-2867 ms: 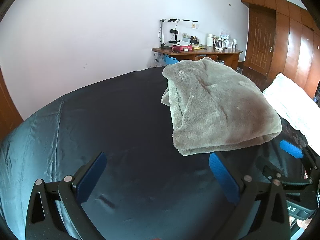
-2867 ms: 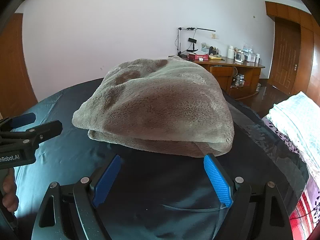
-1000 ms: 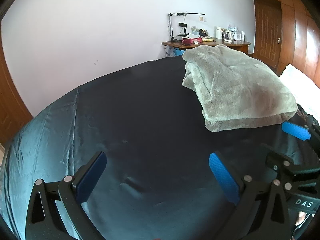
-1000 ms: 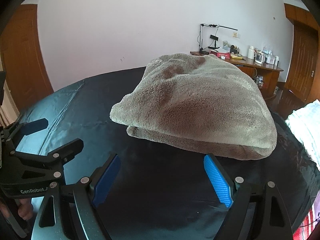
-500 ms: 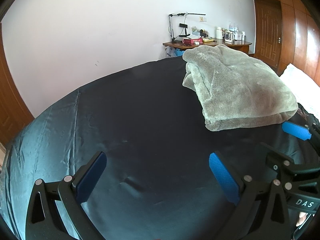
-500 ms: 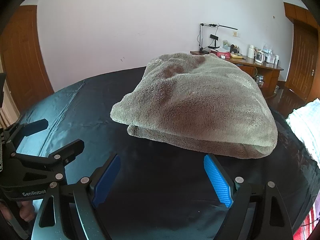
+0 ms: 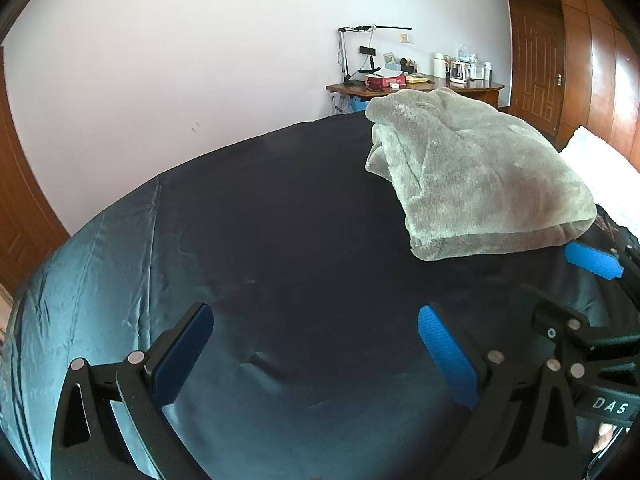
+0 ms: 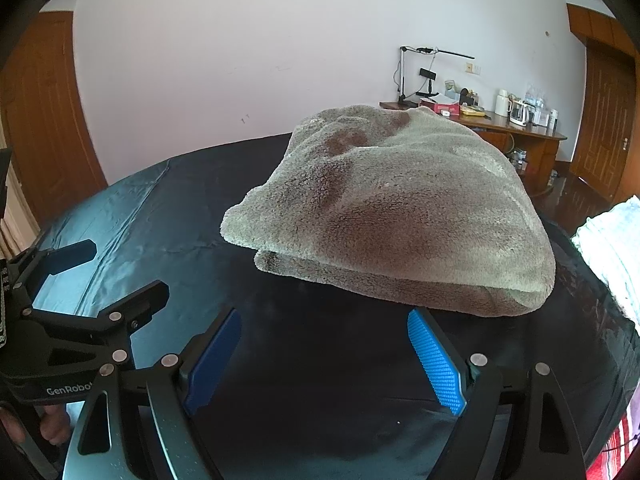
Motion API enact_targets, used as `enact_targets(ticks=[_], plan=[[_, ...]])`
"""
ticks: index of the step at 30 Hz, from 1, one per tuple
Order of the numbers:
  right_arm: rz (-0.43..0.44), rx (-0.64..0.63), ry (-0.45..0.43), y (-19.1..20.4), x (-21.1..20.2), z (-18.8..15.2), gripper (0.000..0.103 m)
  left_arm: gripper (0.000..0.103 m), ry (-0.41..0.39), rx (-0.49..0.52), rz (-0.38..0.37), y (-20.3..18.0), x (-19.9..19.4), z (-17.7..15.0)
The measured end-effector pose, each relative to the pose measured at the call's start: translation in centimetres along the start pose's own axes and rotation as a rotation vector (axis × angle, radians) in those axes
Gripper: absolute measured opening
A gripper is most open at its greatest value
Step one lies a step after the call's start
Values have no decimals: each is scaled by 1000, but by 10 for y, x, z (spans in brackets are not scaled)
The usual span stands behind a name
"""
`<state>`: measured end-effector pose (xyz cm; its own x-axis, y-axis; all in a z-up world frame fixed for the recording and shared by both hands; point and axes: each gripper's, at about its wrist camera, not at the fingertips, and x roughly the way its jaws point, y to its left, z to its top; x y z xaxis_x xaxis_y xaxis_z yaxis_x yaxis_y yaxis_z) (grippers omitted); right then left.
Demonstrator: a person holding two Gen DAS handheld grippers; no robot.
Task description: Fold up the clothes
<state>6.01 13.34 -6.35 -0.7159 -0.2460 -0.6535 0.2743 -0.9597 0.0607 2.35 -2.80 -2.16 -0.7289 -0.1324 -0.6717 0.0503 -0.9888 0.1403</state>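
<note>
Left wrist view: your left tool (image 7: 316, 354) hangs over bare dark sheet (image 7: 260, 248), fingers spread wide, nothing between them. The grey fleece garment (image 7: 476, 176) lies up and to the right, folded into a thick bundle on the bed, well clear of this tool. The right tool (image 7: 592, 264) shows at the right edge, just beside the bundle's near corner. A wooden desk (image 7: 416, 88) with a lamp and kettle stands against the far wall.

Right wrist view: your right tool (image 8: 324, 356) is spread wide and empty, pointed at the garment (image 8: 400, 216), whose near folded edge lies just past the fingertips without touching them. Layers stack evenly along that edge. The left tool (image 8: 80, 272) sits off to the left over the sheet (image 8: 132, 208). A white folded cloth (image 8: 612, 256) rests at the right margin.

Judgement: the folding looks complete, or one fold short. If you want it tighter, the next move calls for pinching both near corners together and carrying them over evenly, since thick fleece tends to spring open.
</note>
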Motion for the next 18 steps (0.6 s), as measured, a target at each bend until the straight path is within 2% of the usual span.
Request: enact_targets(ticks=[11, 18], plan=[[-46, -3, -25, -1, -3, 1, 87, 103, 4, -7, 4, 1, 2, -1], [-166, -28, -64, -2, -10, 2, 87, 103, 7, -3, 6, 0, 2, -2]])
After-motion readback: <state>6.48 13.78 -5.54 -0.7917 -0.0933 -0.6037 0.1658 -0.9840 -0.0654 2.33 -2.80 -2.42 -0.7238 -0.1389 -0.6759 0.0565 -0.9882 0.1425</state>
